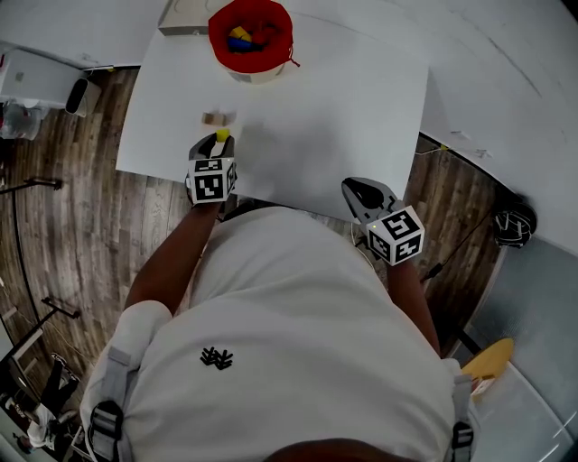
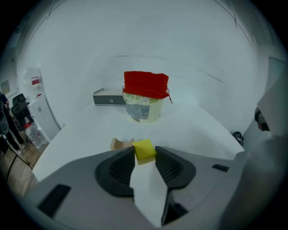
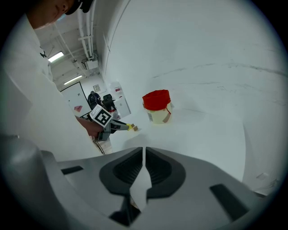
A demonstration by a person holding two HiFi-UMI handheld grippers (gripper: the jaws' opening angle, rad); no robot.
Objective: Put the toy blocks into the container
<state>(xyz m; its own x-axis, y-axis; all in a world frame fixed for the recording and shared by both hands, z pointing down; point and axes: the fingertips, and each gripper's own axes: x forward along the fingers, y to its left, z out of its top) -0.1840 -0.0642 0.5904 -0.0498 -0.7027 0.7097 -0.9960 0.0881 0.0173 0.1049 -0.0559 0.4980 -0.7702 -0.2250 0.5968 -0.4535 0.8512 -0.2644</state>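
Observation:
A yellow block [image 1: 222, 134] [image 2: 144, 150] sits pinched between the pads of my left gripper [image 1: 218, 144] [image 2: 145, 155], near the left front of the white table [image 1: 343, 117]. Just beyond it a small wooden arch block [image 1: 218, 118] [image 2: 119, 143] lies on the table. At the far edge stands the container [image 1: 282, 25] [image 2: 145, 85] [image 3: 157, 99], a pale tub with a red cloth lining; yellow and blue blocks [image 1: 242, 40] lie inside. My right gripper [image 1: 355, 189] [image 3: 144, 155] is shut and empty over the near table edge on the right.
A grey box [image 1: 181, 18] [image 2: 108, 97] lies left of the container at the back edge. Wooden floor surrounds the table, with gear along the left and a dark round object [image 1: 513, 226] on the floor to the right.

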